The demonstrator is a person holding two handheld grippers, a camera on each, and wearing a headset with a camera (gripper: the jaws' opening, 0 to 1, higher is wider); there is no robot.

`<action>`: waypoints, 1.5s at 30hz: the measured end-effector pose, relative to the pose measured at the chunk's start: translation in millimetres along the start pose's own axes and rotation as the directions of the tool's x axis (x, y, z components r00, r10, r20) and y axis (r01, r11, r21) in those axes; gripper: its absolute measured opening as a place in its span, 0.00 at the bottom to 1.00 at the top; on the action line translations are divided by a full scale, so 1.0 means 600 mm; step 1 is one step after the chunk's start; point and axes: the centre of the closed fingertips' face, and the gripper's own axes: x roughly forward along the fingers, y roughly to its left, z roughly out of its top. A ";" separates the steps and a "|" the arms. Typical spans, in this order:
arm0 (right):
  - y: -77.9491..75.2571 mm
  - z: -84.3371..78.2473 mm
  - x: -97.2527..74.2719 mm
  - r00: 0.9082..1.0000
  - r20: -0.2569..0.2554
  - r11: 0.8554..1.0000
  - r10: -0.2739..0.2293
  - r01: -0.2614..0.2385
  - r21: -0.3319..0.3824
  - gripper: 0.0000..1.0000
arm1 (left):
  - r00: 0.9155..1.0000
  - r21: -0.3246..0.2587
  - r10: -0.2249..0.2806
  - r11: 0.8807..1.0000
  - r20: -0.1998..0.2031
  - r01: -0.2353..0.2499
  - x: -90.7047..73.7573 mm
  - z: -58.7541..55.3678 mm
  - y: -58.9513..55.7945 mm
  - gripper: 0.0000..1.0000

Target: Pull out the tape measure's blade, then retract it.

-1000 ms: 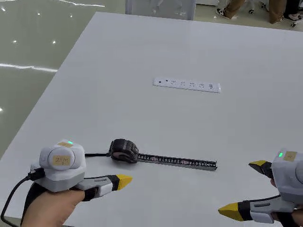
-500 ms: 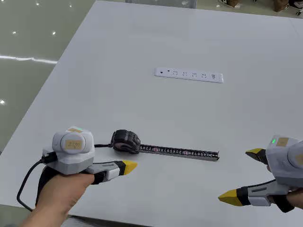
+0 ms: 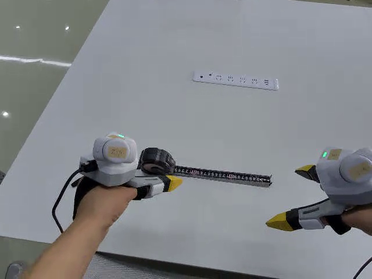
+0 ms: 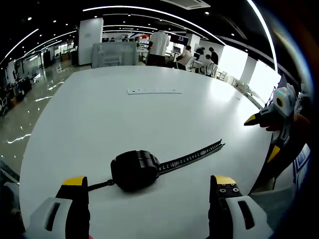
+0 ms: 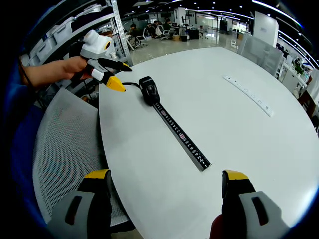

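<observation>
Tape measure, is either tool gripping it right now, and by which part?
Nothing is held. The tape measure lies on the table. The left tool, open, flanks its case without touching; the right tool, also open, is clear of the blade.

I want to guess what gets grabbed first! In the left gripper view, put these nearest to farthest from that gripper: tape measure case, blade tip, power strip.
1. Tape measure case, just ahead.
2. Blade tip, out to the right.
3. Power strip, far across the table.
</observation>
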 end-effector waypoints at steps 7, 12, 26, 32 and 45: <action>-0.015 0.000 0.016 1.000 -0.030 0.999 0.003 -0.004 -0.043 0.87 | 1.000 -0.058 0.023 0.998 0.009 -0.022 0.014 0.002 0.004 0.94; -0.026 0.002 0.026 0.999 -0.047 0.997 0.013 -0.017 -0.075 0.84 | 1.000 -0.092 0.028 0.995 0.007 -0.027 0.025 0.003 0.007 0.91; -0.055 -0.006 0.058 0.995 -0.096 0.984 0.036 -0.052 -0.173 0.72 | 0.998 -0.158 0.057 0.986 -0.002 -0.056 0.057 -0.008 0.017 0.86; -0.064 -0.019 0.075 0.990 -0.130 0.977 0.051 -0.076 -0.199 0.70 | 0.998 -0.178 0.068 0.982 -0.007 -0.068 0.070 -0.012 0.020 0.85; -0.087 -0.034 0.109 0.982 -0.181 0.959 0.056 -0.103 -0.266 0.62 | 0.997 -0.215 0.068 0.974 -0.040 -0.075 0.098 -0.028 0.026 0.84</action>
